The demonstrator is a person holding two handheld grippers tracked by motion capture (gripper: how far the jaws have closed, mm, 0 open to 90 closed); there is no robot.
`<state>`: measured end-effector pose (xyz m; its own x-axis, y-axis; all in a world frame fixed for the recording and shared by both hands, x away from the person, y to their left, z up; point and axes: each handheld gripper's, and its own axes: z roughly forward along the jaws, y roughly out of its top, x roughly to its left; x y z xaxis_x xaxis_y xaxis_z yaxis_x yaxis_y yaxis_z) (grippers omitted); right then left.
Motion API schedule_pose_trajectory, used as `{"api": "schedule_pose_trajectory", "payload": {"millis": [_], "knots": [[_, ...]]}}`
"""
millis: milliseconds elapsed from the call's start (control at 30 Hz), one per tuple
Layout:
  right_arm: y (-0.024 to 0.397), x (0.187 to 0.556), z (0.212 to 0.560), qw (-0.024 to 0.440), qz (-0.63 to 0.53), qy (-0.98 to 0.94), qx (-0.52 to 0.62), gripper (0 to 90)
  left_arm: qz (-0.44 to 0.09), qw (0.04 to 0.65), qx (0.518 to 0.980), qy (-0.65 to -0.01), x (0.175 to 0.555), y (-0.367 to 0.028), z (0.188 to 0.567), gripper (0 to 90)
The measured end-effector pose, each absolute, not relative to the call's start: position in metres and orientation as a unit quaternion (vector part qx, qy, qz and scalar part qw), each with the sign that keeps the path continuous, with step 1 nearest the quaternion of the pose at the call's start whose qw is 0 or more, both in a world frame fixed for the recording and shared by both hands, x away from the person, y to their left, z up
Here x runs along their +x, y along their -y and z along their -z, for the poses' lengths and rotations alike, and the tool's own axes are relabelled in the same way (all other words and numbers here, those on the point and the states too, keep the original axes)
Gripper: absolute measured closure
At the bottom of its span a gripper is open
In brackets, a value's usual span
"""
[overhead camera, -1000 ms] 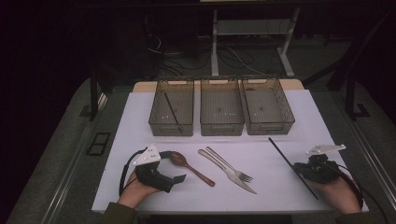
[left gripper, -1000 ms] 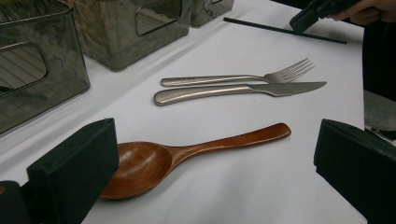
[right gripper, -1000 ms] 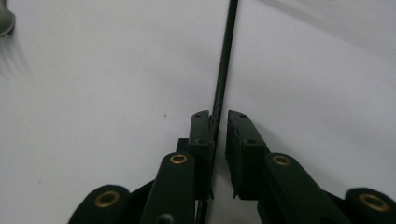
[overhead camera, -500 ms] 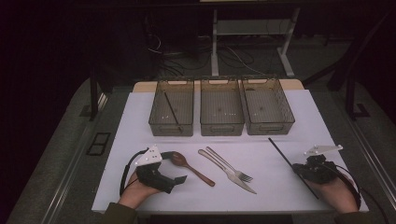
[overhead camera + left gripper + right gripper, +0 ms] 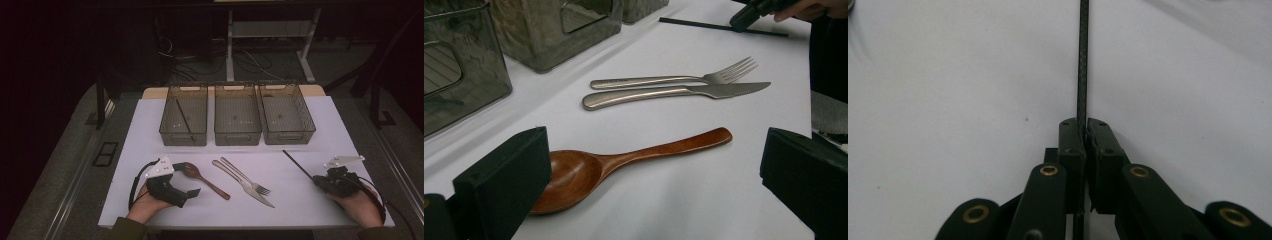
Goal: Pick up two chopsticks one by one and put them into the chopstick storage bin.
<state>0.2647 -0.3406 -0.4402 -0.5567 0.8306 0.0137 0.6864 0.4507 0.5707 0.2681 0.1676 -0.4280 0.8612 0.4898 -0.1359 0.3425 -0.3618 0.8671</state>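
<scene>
Chopstick (image 5: 298, 164), thin and black, is lying on the white table (image 5: 150, 120) near its right front edge, and its near end is sitting clamped in the right gripper (image 5: 320, 180); the right gripper view is showing the two jaws pressed together on the stick (image 5: 1081, 60), which is running straight away from them across bare white surface. How far the stick is reaching back behind the pads is hidden by the gripper body. Over on the left, the left gripper (image 5: 194, 192) is resting low on the table with its jaws spread wide and holding nothing, the wooden spoon (image 5: 624, 160) lying just beyond them, its bowl partly cut off behind the left jaw. A fork (image 5: 674, 79) and a knife (image 5: 674, 92) are lying side by side between the two grippers. Three smoky plastic bins (image 5: 237, 117) are standing in a row farther back, the left one holding a second dark stick (image 5: 184, 119). Open white surface is lying between the clamped chopstick and the bins, while the table's right edge is running close beside the right hand (image 5: 357, 205).
</scene>
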Motion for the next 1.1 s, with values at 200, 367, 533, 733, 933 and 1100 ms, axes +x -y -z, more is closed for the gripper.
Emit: {"api": "schedule_pose_trajectory", "payload": {"millis": [200,367,533,733,933,1100], "knots": [[0.342,0.265,0.44,0.127,-0.273,-0.836,0.46,85.4,-0.072,0.505,0.822,-0.253,0.268,-0.167,0.428,0.0],[0.348,0.267,0.441,0.115,-0.289,-0.832,0.459,85.5,-0.073,0.505,0.822,-0.252,0.268,-0.167,0.428,0.0],[0.351,0.268,0.436,0.11,-0.314,-0.824,0.458,85.5,-0.073,0.505,0.822,-0.252,0.269,-0.168,0.428,0.0],[0.355,0.267,0.432,0.107,-0.338,-0.816,0.456,85.5,-0.073,0.505,0.823,-0.252,0.269,-0.168,0.428,0.0],[0.357,0.265,0.425,0.105,-0.357,-0.812,0.45,85.5,-0.074,0.504,0.823,-0.252,0.269,-0.168,0.428,0.0],[0.353,0.264,0.419,0.103,-0.373,-0.811,0.439,85.5,-0.075,0.506,0.821,-0.253,0.269,-0.168,0.428,0.0]]}}
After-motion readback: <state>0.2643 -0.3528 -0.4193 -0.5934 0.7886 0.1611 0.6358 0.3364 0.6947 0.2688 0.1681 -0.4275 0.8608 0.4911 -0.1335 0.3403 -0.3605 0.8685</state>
